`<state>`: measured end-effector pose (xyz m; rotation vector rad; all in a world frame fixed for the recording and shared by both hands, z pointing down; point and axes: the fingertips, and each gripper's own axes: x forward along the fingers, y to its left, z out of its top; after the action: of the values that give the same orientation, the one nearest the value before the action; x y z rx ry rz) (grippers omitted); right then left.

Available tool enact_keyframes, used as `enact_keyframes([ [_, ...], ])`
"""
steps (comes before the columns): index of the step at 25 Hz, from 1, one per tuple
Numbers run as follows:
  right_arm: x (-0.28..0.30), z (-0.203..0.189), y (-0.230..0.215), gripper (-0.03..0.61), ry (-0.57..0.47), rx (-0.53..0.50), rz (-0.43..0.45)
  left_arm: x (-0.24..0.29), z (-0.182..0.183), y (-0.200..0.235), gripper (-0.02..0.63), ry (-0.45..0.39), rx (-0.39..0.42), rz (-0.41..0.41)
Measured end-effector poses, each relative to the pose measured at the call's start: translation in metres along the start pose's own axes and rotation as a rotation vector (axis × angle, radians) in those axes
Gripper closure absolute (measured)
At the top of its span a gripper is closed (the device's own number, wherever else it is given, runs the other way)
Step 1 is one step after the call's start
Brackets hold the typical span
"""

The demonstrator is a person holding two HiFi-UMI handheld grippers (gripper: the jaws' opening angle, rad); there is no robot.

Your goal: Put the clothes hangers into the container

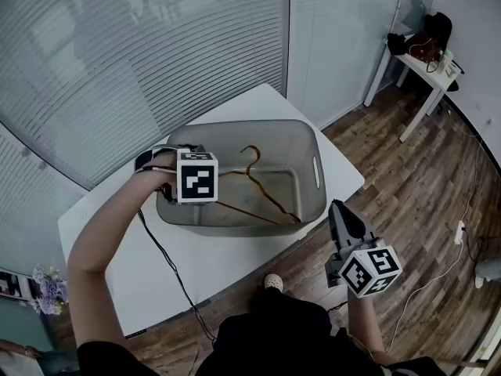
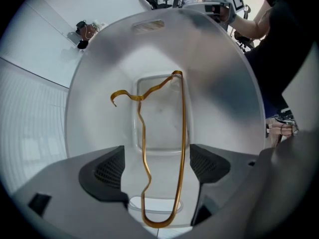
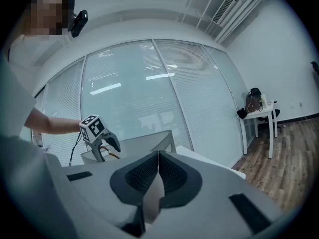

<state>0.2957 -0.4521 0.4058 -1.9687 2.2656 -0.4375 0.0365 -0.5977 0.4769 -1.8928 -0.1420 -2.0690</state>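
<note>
The left gripper (image 2: 159,167) is held above the grey container (image 1: 307,141), its jaws spread wide and pressing on nothing. One golden wire hanger (image 2: 184,133) lies inside the container, which is set on the white table (image 1: 337,163). The right gripper (image 3: 158,169) is held beside the table, its jaws closed together and empty.

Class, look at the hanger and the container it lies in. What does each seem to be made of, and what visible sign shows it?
Hanger: probably metal wire, glossy gold-coloured finish; it is thin, evenly round and catches bright highlights.
Container: likely moulded plastic, translucent grey, matt; light shows through its walls, with rounded corners and a cut-out handle slot.
</note>
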Motion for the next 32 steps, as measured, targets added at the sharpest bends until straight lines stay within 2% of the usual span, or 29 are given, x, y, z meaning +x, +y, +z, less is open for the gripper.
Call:
enact_keyframes([
  [2,-0.003,0.002,0.001,0.551,-0.005,-0.002,0.0,-0.016,0.004,0.003,0.213,-0.049,-0.03,0.015],
  [6,-0.009,0.006,0.007,0.551,-0.013,-0.007,0.009,-0.055,0.017,0.02,0.215,-0.182,-0.081,0.124],
  [8,-0.011,0.006,0.011,0.551,-0.017,-0.01,0.015,-0.061,0.021,0.016,0.215,-0.238,-0.134,0.12],
  [11,-0.015,0.005,0.017,0.551,-0.018,-0.014,0.023,-0.066,0.017,0.014,0.215,-0.264,-0.186,0.148],
  [13,-0.019,0.004,0.021,0.551,-0.017,-0.018,0.029,-0.074,0.017,0.015,0.216,-0.311,-0.213,0.181],
  [18,-0.032,0.002,0.032,0.551,-0.021,-0.025,0.037,-0.104,0.011,0.018,0.218,-0.473,-0.349,0.273],
  [19,-0.035,0.001,0.034,0.551,-0.022,-0.025,0.039,-0.112,0.009,0.019,0.232,-0.509,-0.384,0.299],
  [21,-0.039,0.0,0.041,0.551,-0.024,-0.025,0.044,-0.126,0.002,0.022,0.338,-0.58,-0.457,0.363],
  [23,-0.043,-0.001,0.049,0.551,-0.026,-0.026,0.05,-0.138,-0.003,0.021,0.352,-0.645,-0.519,0.417],
  [28,-0.055,-0.001,0.07,0.551,-0.048,-0.032,0.065,-0.168,-0.01,0.004,0.431,-0.845,-0.665,0.527],
  [32,-0.063,-0.002,0.088,0.551,-0.062,-0.042,0.082,-0.185,-0.017,-0.023,0.473,-0.965,-0.743,0.611],
])
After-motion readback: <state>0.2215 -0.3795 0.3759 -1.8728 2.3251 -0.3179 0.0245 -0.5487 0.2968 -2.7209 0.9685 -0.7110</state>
